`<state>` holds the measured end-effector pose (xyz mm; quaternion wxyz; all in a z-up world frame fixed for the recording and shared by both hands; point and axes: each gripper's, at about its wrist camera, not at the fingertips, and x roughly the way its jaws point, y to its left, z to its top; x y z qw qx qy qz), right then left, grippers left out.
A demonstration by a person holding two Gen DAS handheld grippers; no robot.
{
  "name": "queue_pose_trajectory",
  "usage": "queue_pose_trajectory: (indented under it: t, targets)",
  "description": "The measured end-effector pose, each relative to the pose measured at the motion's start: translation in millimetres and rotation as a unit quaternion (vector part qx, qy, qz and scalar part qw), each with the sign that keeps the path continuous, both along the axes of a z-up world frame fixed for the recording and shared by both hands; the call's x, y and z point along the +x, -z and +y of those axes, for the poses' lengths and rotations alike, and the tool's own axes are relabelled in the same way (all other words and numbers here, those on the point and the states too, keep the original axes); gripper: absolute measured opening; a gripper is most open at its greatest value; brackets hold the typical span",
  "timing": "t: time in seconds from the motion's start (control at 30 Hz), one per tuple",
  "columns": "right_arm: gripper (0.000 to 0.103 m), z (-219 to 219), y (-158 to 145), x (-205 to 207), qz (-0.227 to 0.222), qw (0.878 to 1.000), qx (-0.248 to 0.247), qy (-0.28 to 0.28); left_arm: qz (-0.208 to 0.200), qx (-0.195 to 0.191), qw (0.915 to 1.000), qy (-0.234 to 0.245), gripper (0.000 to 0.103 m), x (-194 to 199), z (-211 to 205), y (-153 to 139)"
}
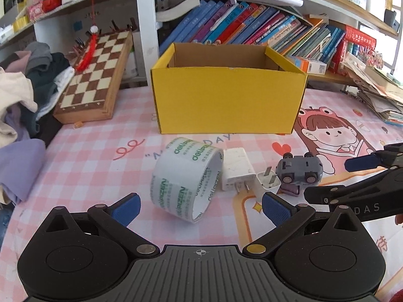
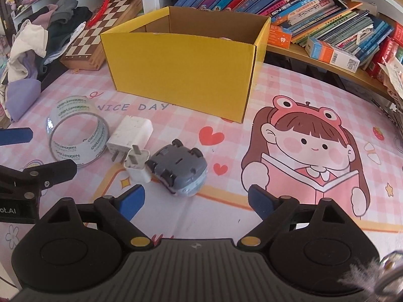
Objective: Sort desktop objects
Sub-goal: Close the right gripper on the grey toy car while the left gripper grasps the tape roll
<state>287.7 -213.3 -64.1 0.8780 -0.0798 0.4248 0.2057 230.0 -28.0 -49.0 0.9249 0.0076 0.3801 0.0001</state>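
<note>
A clear tape roll [image 1: 176,173] with green print lies on its side on the pink mat, just ahead of my open left gripper [image 1: 201,210], its near rim between the blue pads. Right of it lie a white charger [image 1: 236,171], a small white plug [image 1: 268,182] and an upturned grey toy car [image 1: 299,171]. In the right wrist view the toy car [image 2: 178,173] sits just beyond my right gripper [image 2: 196,201], which is open and holds nothing. A yellow box [image 2: 181,75] stands open behind the objects. Each gripper shows at the edge of the other's view.
A folded chess board [image 1: 93,75] leans at the back left beside a pile of clothes [image 1: 22,100]. Rows of books [image 1: 252,25] fill the shelf behind the box. Stacked papers [image 1: 377,95] sit at the right.
</note>
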Motion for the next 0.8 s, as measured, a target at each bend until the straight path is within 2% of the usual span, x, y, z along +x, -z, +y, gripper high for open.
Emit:
queue_pose_trajectory:
  t: [0.43, 0.63, 0.8]
  targets:
    - [0.075, 11.5, 12.8, 24.7, -0.001, 0.999, -0.017, -0.047, 0.029, 0.006, 0.9993, -0.022, 0.103, 39.0, 12.0, 10.8]
    - [0.064, 18.5, 17.6, 29.6, -0.002, 0.997, -0.018, -0.071, 0.044, 0.016, 0.9988, -0.012, 0.101, 50.6, 8.7, 16.2]
    - [0.055, 21.0, 21.0, 33.2, -0.001, 0.997, -0.020, -0.080, 0.051, 0.009, 0.9985, -0.016, 0.101, 54.3, 11.8, 19.5]
